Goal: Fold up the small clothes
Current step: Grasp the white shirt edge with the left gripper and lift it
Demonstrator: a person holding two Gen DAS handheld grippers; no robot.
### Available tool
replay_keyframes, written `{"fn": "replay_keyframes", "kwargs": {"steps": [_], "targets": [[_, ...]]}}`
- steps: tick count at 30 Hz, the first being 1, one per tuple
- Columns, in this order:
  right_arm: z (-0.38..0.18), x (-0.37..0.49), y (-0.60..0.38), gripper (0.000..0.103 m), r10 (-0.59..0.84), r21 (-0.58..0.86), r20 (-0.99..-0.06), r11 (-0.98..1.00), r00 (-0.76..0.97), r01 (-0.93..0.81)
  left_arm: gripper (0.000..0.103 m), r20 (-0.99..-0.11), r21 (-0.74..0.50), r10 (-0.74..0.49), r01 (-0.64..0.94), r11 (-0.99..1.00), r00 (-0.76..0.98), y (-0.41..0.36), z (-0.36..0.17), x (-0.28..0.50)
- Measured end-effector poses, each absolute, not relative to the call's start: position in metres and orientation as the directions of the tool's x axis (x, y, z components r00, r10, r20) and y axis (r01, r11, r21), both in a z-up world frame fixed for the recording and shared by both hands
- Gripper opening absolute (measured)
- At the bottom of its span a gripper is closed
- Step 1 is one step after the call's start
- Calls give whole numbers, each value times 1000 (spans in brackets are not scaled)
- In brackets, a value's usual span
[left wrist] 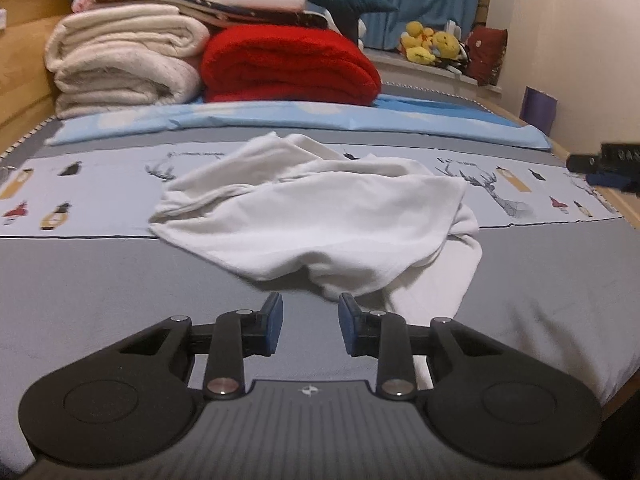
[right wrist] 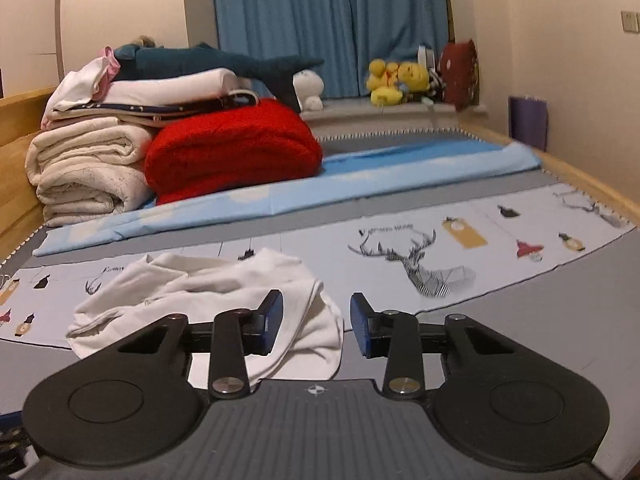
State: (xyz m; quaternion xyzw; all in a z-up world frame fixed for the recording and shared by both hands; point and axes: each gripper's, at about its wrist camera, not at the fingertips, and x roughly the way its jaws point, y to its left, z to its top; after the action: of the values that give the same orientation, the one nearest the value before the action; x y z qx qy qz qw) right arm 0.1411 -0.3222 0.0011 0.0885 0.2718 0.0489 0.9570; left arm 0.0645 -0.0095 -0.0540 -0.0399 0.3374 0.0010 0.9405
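Both tongs, left (left wrist: 310, 322) and right (right wrist: 316, 326), hover part-spread and empty beside the crumpled white garment (left wrist: 320, 216) on the bed (left wrist: 100, 280).

Garment: crumpled white cotton garment (right wrist: 208, 300) on grey printed bedsheet (right wrist: 520, 320).
Right gripper (right wrist: 316, 320): jaws apart, pads clear of cloth.
Background: folded red fleece blanket (right wrist: 232, 152).

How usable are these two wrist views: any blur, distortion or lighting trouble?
Left wrist view: fisheye bends the bed edges; the white garment is soft with blur at its near edge, and the red blanket behind is fairly clear. Right wrist view: dim warm indoor light, slight smear on the far blue sheet, dark vignette in the corners. No glare in either.
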Motion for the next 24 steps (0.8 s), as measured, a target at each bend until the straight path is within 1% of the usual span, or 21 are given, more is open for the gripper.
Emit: {"fn": "replay_keyframes", "kwargs": {"steps": [1, 2, 3, 5, 6, 9, 10, 12, 13, 14, 16, 20, 24], "targets": [[-1, 143, -322, 39, 148, 192, -517, 980, 843, -54, 38, -636, -75, -29, -25, 997, 771, -13, -58, 75], [-2, 144, -322, 39, 156, 191, -521, 979, 839, -64, 53, -643, -74, -34, -17, 997, 765, -19, -62, 88], [-3, 144, -321, 39, 164, 194, -522, 978, 837, -71, 61, -653, -75, -42, -10, 997, 756, -25, -68, 102], [-2, 145, -322, 39, 178, 204, -520, 976, 835, -80, 85, -658, -61, -38, -4, 998, 752, -38, -82, 127], [-3, 145, -324, 39, 183, 209, -523, 974, 832, -83, 89, -669, -31, -22, 1, 1000, 743, -48, -90, 141], [-4, 144, -328, 39, 196, 222, -533, 971, 823, -88, 89, -729, 36, 12, 21, 999, 685, -68, -116, 177], [-5, 144, -328, 39, 200, 222, -538, 971, 819, -91, 87, -731, 59, 33, 15, 998, 681, -70, -122, 186], [-6, 144, -326, 39, 197, 216, -550, 972, 812, -90, 60, -730, 77, 60, -5, 997, 680, -63, -126, 199], [-7, 145, -325, 39, 197, 213, -555, 973, 808, -91, 16, -740, 66, 55, -9, 998, 671, -55, -125, 204], [-8, 146, -324, 39, 198, 211, -561, 973, 804, -93, 4, -751, 41, 41, -16, 999, 658, -43, -122, 206], [-10, 149, -320, 39, 207, 218, -574, 971, 792, -96, 4, -728, -3, 15, -24, 1000, 686, -13, -105, 202], [-20, 162, -309, 39, 260, 260, -632, 959, 730, -116, 4, -687, 53, -5, 57, 997, 727, 48, -60, 177], [-39, 180, -287, 40, 341, 313, -715, 937, 610, -157, 4, -680, 68, -32, 107, 992, 732, 114, -26, 152]]}}
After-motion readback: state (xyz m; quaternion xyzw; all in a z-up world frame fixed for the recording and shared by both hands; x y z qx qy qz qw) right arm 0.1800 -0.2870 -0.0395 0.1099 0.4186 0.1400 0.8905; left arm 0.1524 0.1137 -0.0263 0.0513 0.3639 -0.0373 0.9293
